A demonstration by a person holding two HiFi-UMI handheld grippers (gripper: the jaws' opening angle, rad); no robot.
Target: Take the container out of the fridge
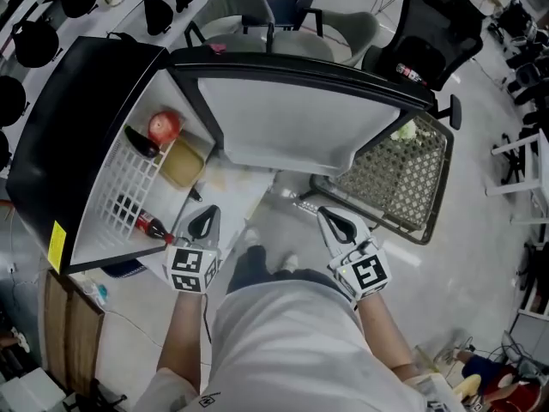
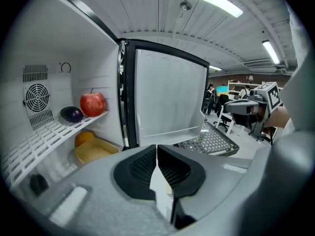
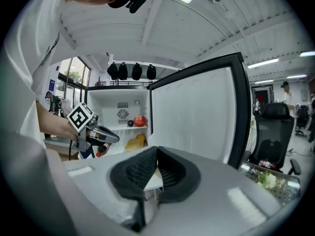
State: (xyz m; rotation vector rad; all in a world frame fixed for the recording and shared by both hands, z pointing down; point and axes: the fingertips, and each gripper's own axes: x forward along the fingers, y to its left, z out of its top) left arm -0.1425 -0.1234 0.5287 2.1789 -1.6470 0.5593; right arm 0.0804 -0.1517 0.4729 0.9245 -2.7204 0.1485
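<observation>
The small fridge (image 1: 60, 157) stands open, its door (image 1: 292, 118) swung wide to the right. A shallow yellow container (image 1: 182, 163) (image 2: 93, 151) (image 3: 133, 144) sits on the fridge floor under the wire shelf, with an orange (image 2: 84, 137) behind it. My left gripper (image 1: 203, 221) (image 2: 157, 151) hovers just outside the fridge opening, shut and empty, short of the container. My right gripper (image 1: 336, 223) (image 3: 156, 154) hangs in front of the door, also shut with nothing in it.
A red apple (image 1: 165, 127) (image 2: 93, 103) and a dark purple fruit (image 1: 141, 142) (image 2: 72, 114) rest on the wire shelf (image 2: 44, 139). A cola bottle (image 1: 150, 227) lies near the fridge's front edge. A mesh basket (image 1: 395, 178) stands below the door, office chairs (image 1: 442, 33) beyond.
</observation>
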